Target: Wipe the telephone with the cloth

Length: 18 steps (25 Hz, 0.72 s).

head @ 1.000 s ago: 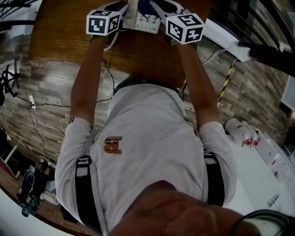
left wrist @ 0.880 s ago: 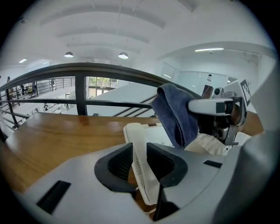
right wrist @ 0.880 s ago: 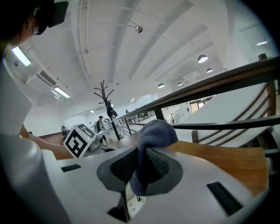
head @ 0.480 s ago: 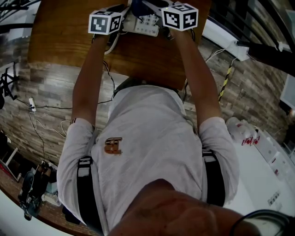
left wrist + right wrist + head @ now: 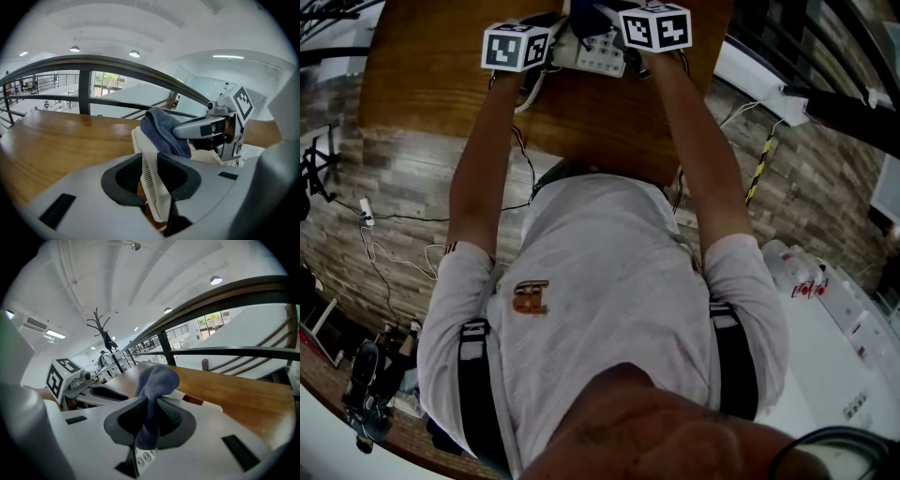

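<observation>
A white telephone (image 5: 598, 52) sits at the far edge of the wooden table (image 5: 441, 66). My left gripper (image 5: 546, 28) is shut on the telephone's side; in the left gripper view its pads clamp the ribbed white casing (image 5: 154, 187). My right gripper (image 5: 592, 13) is shut on a blue cloth (image 5: 157, 380), which rests bunched on top of the telephone (image 5: 161, 131). In the right gripper view the cloth hangs between the pads, with telephone keys (image 5: 145, 456) just below. The left gripper (image 5: 105, 394) lies close beside it.
The telephone's coiled cord (image 5: 526, 94) trails over the table toward me. A metal railing (image 5: 117, 65) runs just beyond the table's far edge. Cables (image 5: 384, 248) lie on the stone-patterned floor at left. A white counter (image 5: 834, 319) stands at right.
My right gripper has moved left and farther away across the telephone with the cloth. The left gripper has stayed nearly still on the telephone.
</observation>
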Tool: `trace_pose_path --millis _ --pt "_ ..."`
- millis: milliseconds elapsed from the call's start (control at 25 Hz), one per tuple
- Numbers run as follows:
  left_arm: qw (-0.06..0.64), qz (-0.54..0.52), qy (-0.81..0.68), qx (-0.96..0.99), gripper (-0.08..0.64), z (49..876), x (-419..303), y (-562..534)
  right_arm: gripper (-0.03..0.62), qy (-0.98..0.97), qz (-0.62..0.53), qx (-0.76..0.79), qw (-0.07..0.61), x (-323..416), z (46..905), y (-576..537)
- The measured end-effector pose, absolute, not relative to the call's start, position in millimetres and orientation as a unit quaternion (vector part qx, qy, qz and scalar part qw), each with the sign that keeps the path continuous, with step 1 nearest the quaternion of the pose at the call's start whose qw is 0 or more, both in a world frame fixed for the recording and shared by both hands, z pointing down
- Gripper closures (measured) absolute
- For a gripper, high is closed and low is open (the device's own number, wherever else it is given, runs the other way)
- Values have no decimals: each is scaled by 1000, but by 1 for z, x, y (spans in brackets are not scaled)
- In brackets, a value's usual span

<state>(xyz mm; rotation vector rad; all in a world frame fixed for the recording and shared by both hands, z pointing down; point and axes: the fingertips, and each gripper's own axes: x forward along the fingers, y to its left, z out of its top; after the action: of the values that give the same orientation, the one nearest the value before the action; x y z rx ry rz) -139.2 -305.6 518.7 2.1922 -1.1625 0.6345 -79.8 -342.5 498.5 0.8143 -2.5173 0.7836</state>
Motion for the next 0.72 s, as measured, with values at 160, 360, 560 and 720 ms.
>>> trace_pose_path --millis 160,360,560,720 --pt "287 237 -433 821 458 519 -140 -303 532 -875 275 333 221 -60 509 -345" --pt "287 234 -436 820 448 518 -145 -302 532 -853 265 374 250 -33 516 -345" --pt "284 234 -437 821 446 517 -144 -300 532 -835 262 408 260 0 515 -338" --pt "284 235 -436 821 446 516 -142 -299 532 -830 259 424 253 18 506 -328"
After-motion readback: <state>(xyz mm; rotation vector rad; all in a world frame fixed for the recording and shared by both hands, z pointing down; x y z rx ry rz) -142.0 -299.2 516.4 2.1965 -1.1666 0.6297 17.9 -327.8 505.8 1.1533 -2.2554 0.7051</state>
